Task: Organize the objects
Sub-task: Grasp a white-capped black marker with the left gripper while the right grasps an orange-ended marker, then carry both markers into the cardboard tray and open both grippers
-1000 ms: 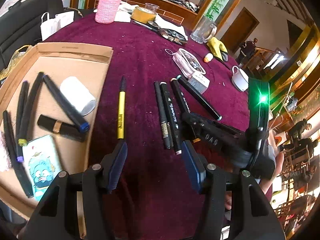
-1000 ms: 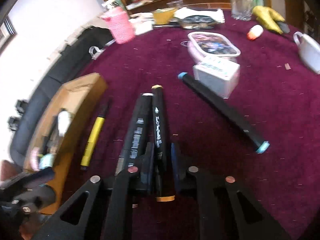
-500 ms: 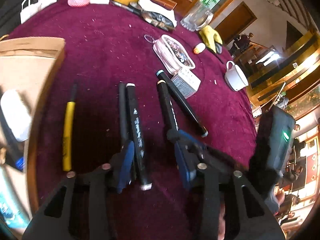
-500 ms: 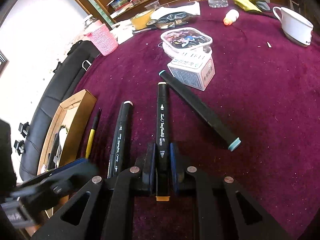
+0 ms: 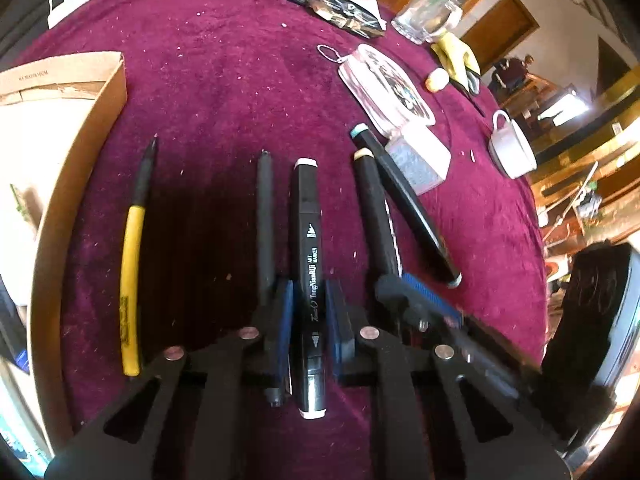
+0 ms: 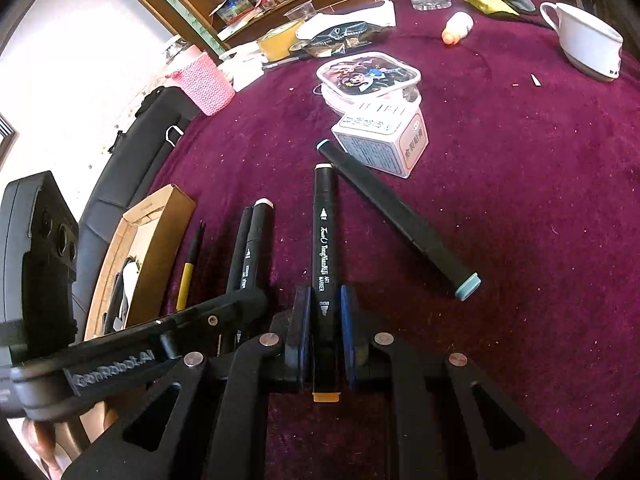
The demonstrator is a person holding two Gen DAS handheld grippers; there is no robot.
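Several black markers lie on the purple tablecloth. My left gripper [image 5: 308, 312] is shut on a white-capped black marker [image 5: 306, 216], which also shows in the right wrist view [image 6: 256, 232]. My right gripper [image 6: 325, 320] is shut on an orange-ended black marker [image 6: 325, 240], which shows in the left wrist view [image 5: 374, 208]. A thin black pen [image 5: 265, 208] lies just left of the left gripper. A yellow pen [image 5: 134, 248] lies further left. A teal-capped black marker [image 6: 396, 216] lies free to the right.
A cardboard box [image 5: 80, 152] with items stands at the left. A small white carton [image 6: 380, 136], a clear lidded case [image 6: 370, 74], a white cup [image 6: 588, 40], a pink woven holder [image 6: 202, 80] and clutter sit further back.
My left gripper moved right from the yellow pen and closed on the white-capped marker. My right gripper kept hold of the orange-ended marker.
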